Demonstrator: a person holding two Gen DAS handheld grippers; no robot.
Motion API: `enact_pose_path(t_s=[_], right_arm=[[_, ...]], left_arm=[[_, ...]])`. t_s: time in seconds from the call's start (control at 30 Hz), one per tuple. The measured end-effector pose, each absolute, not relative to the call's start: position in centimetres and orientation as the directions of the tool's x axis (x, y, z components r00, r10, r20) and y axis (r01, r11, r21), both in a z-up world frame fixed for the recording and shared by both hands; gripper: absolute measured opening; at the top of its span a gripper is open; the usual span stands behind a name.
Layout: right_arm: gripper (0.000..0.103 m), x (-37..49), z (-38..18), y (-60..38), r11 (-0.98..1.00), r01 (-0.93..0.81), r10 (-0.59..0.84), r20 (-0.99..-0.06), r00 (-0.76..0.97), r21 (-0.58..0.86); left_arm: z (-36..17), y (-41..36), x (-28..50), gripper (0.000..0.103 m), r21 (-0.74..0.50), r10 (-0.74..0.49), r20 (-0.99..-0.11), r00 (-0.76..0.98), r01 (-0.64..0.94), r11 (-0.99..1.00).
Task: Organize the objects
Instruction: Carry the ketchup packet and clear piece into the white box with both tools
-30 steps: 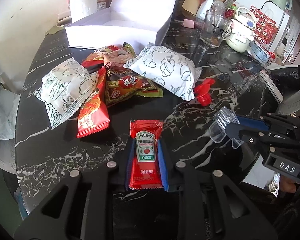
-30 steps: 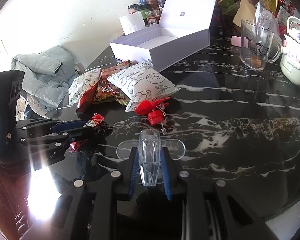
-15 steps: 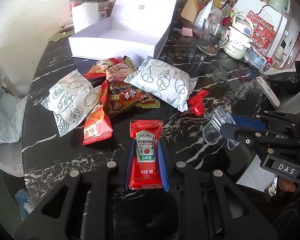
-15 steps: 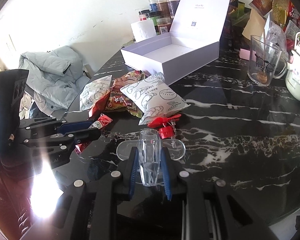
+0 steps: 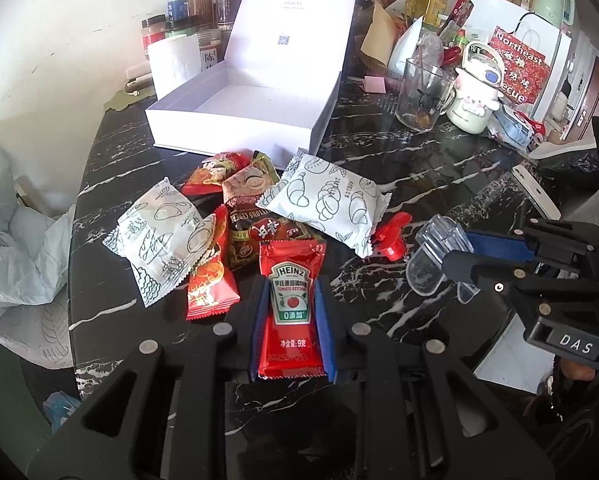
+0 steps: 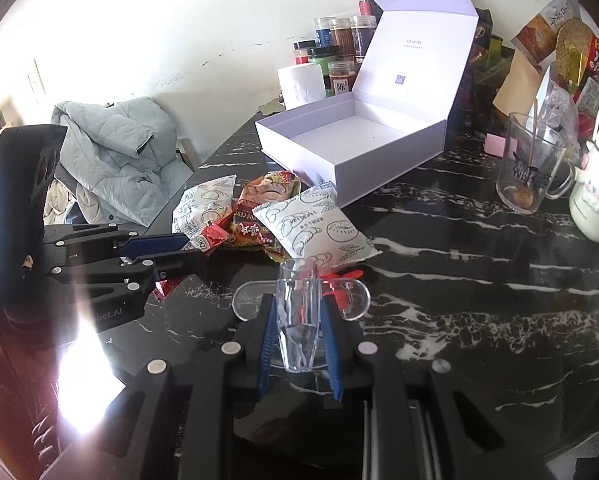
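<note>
Left gripper (image 5: 291, 316) jaws clamped on a glossy, flat ketchup sachet (image 5: 291, 304); right gripper (image 6: 299, 328) jaws clamped on a rigid clear plastic clip (image 6: 299, 304). Open white box (image 5: 235, 120) sits well ahead of both jaws, beyond crinkly snack packets (image 5: 323, 200) on the marbled tabletop (image 5: 439, 184). Likely best: carry each over the packets, release inside the box walls.
</note>
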State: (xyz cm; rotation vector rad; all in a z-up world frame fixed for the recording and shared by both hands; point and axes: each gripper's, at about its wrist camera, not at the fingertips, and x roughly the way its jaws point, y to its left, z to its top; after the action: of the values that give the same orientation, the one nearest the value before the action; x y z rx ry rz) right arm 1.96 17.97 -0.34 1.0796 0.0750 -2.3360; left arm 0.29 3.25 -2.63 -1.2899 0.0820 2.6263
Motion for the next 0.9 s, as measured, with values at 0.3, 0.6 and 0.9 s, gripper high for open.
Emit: enact_pose_path(t_s=[0.3, 0.6, 0.9], right_arm=[[0.022, 0.6, 1.8, 17.5, -0.825, 0.551, -0.468, -0.694, -0.547, 0.123], [0.022, -1.8, 2.8, 17.0, -0.813, 0.57, -0.481, -0.684, -0.549, 0.114], [0.022, -4.7, 3.7, 16.3, -0.802, 0.588, -0.495, -0.669, -0.555, 0.106]], left_arm=[[-0.8, 3.2, -0.9, 0.022, -0.034, 0.167, -0.768, -0.618, -0.221, -0.975], [0.8, 2.9, -2.8, 0.022, 0.011, 0.134, -0.749, -0.649, -0.215, -0.977], [1.3, 2.8, -5.2, 0.022, 0.02, 0.132, -0.751, -0.647, -0.223, -0.975]])
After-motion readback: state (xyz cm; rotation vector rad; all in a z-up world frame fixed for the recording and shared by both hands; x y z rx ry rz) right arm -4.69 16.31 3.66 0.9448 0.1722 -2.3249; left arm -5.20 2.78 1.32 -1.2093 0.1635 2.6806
